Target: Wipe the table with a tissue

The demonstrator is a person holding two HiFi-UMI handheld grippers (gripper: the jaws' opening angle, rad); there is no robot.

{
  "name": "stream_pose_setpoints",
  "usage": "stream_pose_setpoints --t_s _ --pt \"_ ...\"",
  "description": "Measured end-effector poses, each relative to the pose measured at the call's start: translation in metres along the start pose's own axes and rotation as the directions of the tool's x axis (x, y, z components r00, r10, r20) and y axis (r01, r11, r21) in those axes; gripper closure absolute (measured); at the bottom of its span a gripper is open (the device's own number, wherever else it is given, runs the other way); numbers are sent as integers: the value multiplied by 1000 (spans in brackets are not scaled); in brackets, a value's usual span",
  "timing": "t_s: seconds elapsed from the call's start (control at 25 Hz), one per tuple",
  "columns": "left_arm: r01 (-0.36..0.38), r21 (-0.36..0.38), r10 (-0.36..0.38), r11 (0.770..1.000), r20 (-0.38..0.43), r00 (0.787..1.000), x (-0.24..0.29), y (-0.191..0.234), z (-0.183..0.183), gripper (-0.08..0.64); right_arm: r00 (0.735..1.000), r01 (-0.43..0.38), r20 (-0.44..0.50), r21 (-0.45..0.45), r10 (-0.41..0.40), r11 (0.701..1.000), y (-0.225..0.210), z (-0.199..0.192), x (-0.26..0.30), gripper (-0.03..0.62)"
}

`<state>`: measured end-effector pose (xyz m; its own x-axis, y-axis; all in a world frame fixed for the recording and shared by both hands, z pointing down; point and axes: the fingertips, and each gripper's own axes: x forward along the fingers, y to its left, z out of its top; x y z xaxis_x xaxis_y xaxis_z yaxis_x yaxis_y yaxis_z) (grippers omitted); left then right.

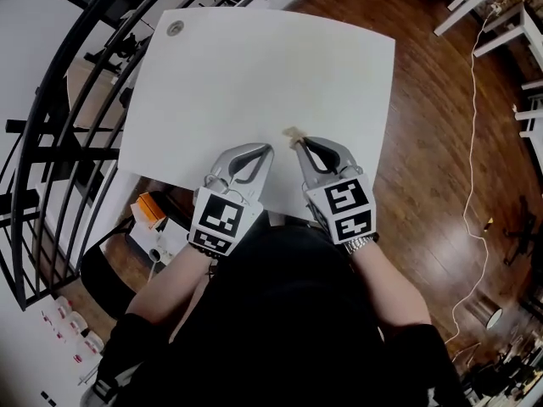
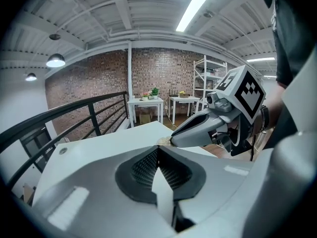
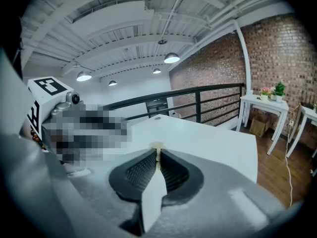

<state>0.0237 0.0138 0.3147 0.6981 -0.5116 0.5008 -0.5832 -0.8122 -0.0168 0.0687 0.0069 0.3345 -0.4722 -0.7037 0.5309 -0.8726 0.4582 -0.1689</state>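
Right gripper pinching tissue scrap at white table's near edge, left gripper clenched empty alongside, black railing off table's left

Blk metal railing at left; wood floor w/ white cable; orange box on floor; brick wall bkgd; 2 white side tables; shelf rack; pendant lamps overhead

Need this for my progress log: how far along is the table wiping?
Done: the tissue is picked up, pinched at the tips of the right claw. In hand: it sits over the near part of the table, the left claw shut and empty beside it. Left: the wiping itself; the white top shows no streaks, so wiped area cannot be judged.
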Motion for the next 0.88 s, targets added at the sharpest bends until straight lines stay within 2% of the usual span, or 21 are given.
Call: stream_pose_setpoints --t_s 0.48,0.88 --pt "-41 40 39 998 42 998 -11 -15 26 545 996 4 84 -32 -1 999 -1 18 -41 577" --pt "-60 68 57 996 44 997 -12 -17 35 545 991 -12 129 -48 18 999 -1 30 -52 577"
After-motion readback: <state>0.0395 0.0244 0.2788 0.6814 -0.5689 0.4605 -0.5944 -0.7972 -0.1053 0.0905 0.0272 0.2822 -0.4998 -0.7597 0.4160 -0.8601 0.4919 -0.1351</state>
